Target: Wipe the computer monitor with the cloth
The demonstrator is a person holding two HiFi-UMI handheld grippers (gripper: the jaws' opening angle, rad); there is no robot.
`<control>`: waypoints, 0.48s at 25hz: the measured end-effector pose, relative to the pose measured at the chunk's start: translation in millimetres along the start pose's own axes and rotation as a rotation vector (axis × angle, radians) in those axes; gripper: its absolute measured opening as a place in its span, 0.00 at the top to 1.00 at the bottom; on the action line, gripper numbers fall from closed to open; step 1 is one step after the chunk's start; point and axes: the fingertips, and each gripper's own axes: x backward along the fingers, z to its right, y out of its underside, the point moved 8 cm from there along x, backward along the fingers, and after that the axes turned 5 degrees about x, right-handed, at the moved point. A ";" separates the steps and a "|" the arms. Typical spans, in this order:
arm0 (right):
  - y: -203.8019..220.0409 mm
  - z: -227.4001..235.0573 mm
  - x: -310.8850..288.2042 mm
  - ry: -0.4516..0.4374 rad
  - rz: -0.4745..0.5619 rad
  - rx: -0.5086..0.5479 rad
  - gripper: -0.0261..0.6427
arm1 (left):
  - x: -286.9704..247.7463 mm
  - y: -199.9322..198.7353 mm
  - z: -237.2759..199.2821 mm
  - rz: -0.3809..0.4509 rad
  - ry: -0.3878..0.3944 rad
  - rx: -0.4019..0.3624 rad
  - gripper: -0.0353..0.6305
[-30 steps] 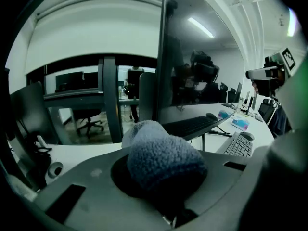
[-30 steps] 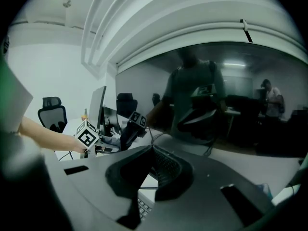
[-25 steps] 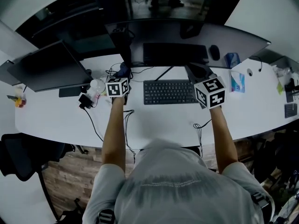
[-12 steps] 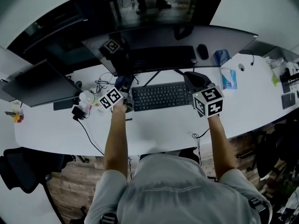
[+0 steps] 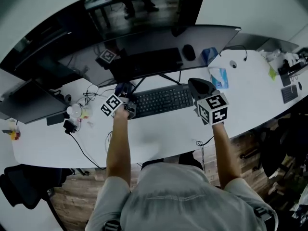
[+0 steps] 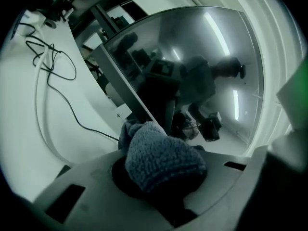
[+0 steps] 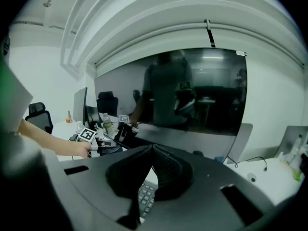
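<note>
The wiping looks to be only at its beginning. The left tool (image 6: 155, 186) is clamped on a blue terry cloth (image 6: 161, 155), and a bunched end of the cloth sticks out in front of the jaws. The cloth is held just beside the lower edge of the curved monitor (image 5: 159, 40), a little left of the middle of the screen. I cannot tell whether it touches the glass. No wiped stripe shows on the dark screen, so I judge that nearly the whole surface is left to do.

The right tool (image 7: 150, 150) has its jaws together with nothing between them. It hangs above the right end of the keyboard (image 5: 161, 100) and takes no part.

The monitor stands at the back edge of the desk (image 5: 159, 138), behind the keyboard. Its long axis runs along that back edge, from left to right, and the screen faces the person. The cloth points forward along the left tool, toward the screen, and its long axis follows the jaws.
</note>
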 end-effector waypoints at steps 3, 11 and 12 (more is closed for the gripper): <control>7.4 19.3 9.1 0.016 -0.004 -0.012 0.96 | -1.2 6.1 0.8 0.073 0.007 0.065 0.87; 18.8 45.0 17.6 0.006 -0.008 -0.028 0.96 | -3.6 16.5 8.7 0.113 -0.024 0.075 0.87; 19.0 46.2 17.2 0.003 -0.007 -0.028 0.96 | -5.4 17.9 10.4 0.112 -0.025 0.072 0.87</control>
